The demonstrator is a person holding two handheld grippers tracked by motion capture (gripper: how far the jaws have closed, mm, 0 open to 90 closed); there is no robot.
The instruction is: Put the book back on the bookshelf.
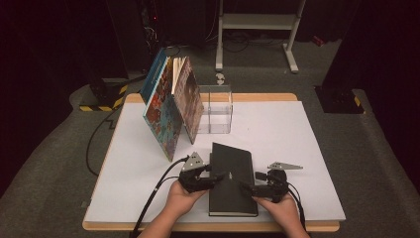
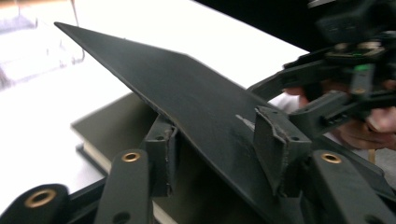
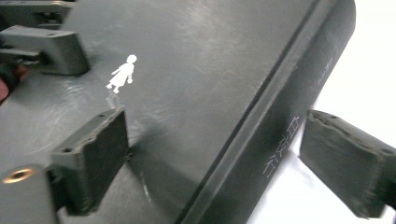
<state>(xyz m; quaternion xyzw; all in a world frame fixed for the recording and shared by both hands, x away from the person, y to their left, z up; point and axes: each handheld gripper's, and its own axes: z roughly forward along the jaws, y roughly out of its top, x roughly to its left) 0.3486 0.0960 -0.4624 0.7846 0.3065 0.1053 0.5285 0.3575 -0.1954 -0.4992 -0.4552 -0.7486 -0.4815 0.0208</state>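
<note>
1. The black hardcover book (image 1: 232, 181) lies flat at the near middle of the white desk (image 1: 307, 144), its spine to my right, between my two grippers.
2. My left gripper (image 2: 219, 156) has its fingers (image 2: 275, 149) pinching the thin front cover (image 2: 187, 98), one above and one below, with the cover raised at a slant off the page block.
3. My right gripper (image 3: 224, 163) has its fingers (image 3: 93, 154) spread, one resting on the cover face and the other out past the spine (image 3: 280, 126), which is not gripped.
4. I judge the cover stiff, matt board, faintly scuffed and not slippery; it bears a small white figure (image 3: 122, 73), and pale lettering runs along the spine.
5. The book looks dense and fairly heavy, so I would hold it at the spine or the full block, since the cover alone may strain its hinge.
6. Further back stand colourful picture books (image 1: 171, 106) leaning against each other, just beside a clear plastic box (image 1: 215, 109) that looks rigid and light.
</note>
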